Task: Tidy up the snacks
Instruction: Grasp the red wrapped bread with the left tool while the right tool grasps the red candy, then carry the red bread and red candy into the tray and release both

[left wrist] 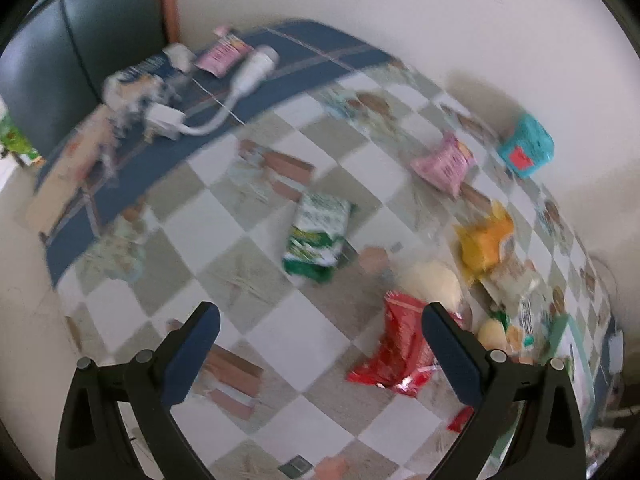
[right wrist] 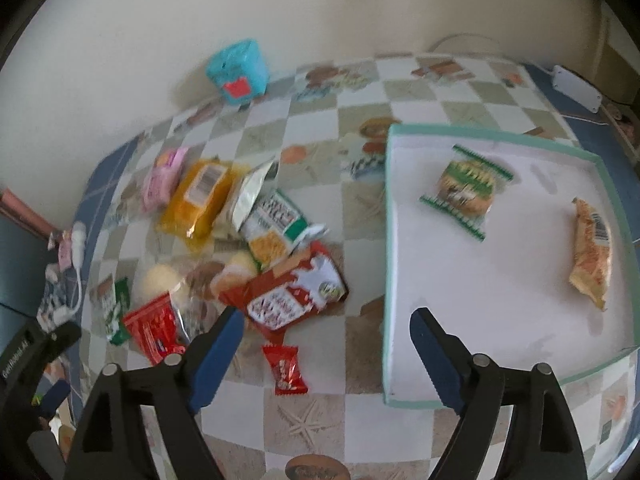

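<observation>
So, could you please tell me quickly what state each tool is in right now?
Left tool: open, holding nothing.
Right tool: open, holding nothing.

The left hand-held gripper [left wrist: 320, 322] is hovering wide apart over the checkered surface [left wrist: 240, 272], a red packet [left wrist: 400, 348] lying by its right finger.

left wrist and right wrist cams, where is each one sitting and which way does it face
Left wrist: sits on the left tongs, facing steeply down at the checkered tablecloth, a green packet and a red packet; its own open blue-padded fingers show.
Right wrist: sits on the right tongs, facing down at the snack pile and the teal-rimmed tray with two packets inside; its open fingers and part of the left tongs show.
Shared: the teal box by the wall, the yellow packet.
</observation>
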Tool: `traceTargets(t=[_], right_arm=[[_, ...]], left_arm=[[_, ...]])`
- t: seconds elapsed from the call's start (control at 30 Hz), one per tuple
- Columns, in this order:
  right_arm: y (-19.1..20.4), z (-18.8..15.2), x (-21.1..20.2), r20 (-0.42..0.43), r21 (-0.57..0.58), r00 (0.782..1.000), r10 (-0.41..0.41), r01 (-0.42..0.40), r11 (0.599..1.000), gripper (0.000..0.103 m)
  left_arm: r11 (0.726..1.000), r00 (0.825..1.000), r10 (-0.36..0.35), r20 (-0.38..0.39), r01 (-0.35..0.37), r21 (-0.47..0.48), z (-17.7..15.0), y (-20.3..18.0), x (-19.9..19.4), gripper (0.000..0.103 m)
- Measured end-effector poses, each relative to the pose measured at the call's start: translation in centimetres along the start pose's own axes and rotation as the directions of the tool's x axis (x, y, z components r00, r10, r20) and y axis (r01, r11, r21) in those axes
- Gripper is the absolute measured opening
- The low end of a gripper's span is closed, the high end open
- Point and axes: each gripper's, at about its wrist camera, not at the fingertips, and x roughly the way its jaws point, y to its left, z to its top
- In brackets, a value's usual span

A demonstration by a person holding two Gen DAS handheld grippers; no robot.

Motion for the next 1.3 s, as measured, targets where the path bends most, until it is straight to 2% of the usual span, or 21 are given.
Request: traceTargets(t=[0.27, 0.4, 0.47, 0.53, 0.63, 0.9, 1.03, 1.1, 1.23, 1.3], right_arm=[[1.3, -0.9, 1.3, -0.04, -0.083, 0.999, -0.034, 0.031, 0.996, 0.088], [1.8, -1.2, 1.5, -0.039, -0.113, 0.999, -0.029, 0.025, 0.993, 0.087], [2.1, -1.1, 1.3, -0.024, -0.13, 0.999, -0.033, 0.03, 0.991, 0.083], [2.5, -1.2, 1.2, -0.019, -0.148, 1.0, -0.025, 0.021, 0.989, 0.073], [2.8, -1.5, 1.6, -0.037, -0.156, 0.999, -0.015, 0.009, 0.988, 0.064], [2.7, -2.3, 3.8, -0.111, -0.163, 0.994, -0.022, 0.003, 0.987, 0.05], [2.9, -2.6, 4.4, -0.129, -0.174, 0.991, -0.018, -0.005, 0.985, 0.039], [2.9, -2.6, 4.5, -0.132, -0.178, 0.991, -0.016, -0.008, 0.984, 0.037], [3.4, -3.0, 4.7, -0.129, -0.202, 0.991, -0.025, -0.002, 0.979, 0.03], [3.6, -3.2, 4.8, -0.129, -0.206, 0.991, -0.021, -0.006, 0.979, 0.027]], left_arm=[[0.994, 0.998, -0.021, -0.055, 0.027, 0.107, -1.0, -3.0, 1.3, 0.101], [0.985, 0.993, -0.069, -0.094, 0.083, 0.152, -1.4, -4.5, 1.8, 0.101], [0.981, 0.992, -0.07, -0.107, 0.088, 0.174, -1.6, -5.1, 2.1, 0.101], [0.978, 0.991, -0.057, -0.119, 0.079, 0.193, -1.8, -5.6, 2.5, 0.101], [0.975, 0.987, -0.048, -0.151, 0.079, 0.206, -2.1, -6.1, 3.6, 0.101], [0.969, 0.975, -0.015, -0.22, 0.069, 0.239, -2.8, -7.3, 6.1, 0.1], [0.966, 0.975, -0.006, -0.223, 0.063, 0.251, -2.9, -7.7, 6.5, 0.099], [0.966, 0.976, -0.007, -0.219, 0.064, 0.252, -2.8, -7.7, 6.4, 0.098], [0.965, 0.975, -0.009, -0.222, 0.067, 0.253, -2.4, -8.4, 6.5, 0.074], [0.965, 0.973, -0.009, -0.232, 0.069, 0.251, -2.4, -8.5, 6.7, 0.069]])
